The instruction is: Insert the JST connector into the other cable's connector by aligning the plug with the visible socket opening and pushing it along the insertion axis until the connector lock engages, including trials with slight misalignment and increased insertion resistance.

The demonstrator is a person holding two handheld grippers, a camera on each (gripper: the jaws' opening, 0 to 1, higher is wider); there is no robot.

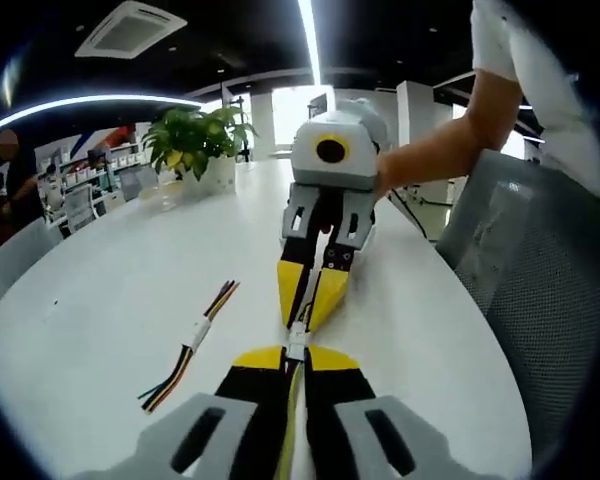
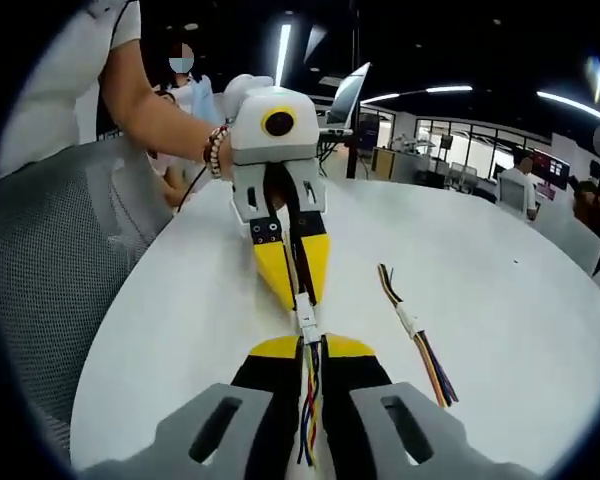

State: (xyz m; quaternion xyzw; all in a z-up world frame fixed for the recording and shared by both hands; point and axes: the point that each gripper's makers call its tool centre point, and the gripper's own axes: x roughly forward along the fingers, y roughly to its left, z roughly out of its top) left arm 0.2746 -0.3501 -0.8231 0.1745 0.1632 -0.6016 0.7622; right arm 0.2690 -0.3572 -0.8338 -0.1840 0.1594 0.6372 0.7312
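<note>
We carry two matching tongs. The left tongs (image 1: 295,352) have black jaws capped with rounded yellow tips, and behind them sit pale grey plastic brackets, each cut with a slanted oblong slot. The right tongs (image 2: 313,346) are built the same way: black jaws, yellow tips, grey slotted brackets at the base. Seen head-on from the opposite side, each tool tapers to pointed yellow tips, with black linkages and grey side plates further back, all mounted under a bulky white housing. Behind that housing we wear a white short-sleeved shirt (image 2: 65,75) and a beaded bracelet (image 2: 216,150) at the wrist.
</note>
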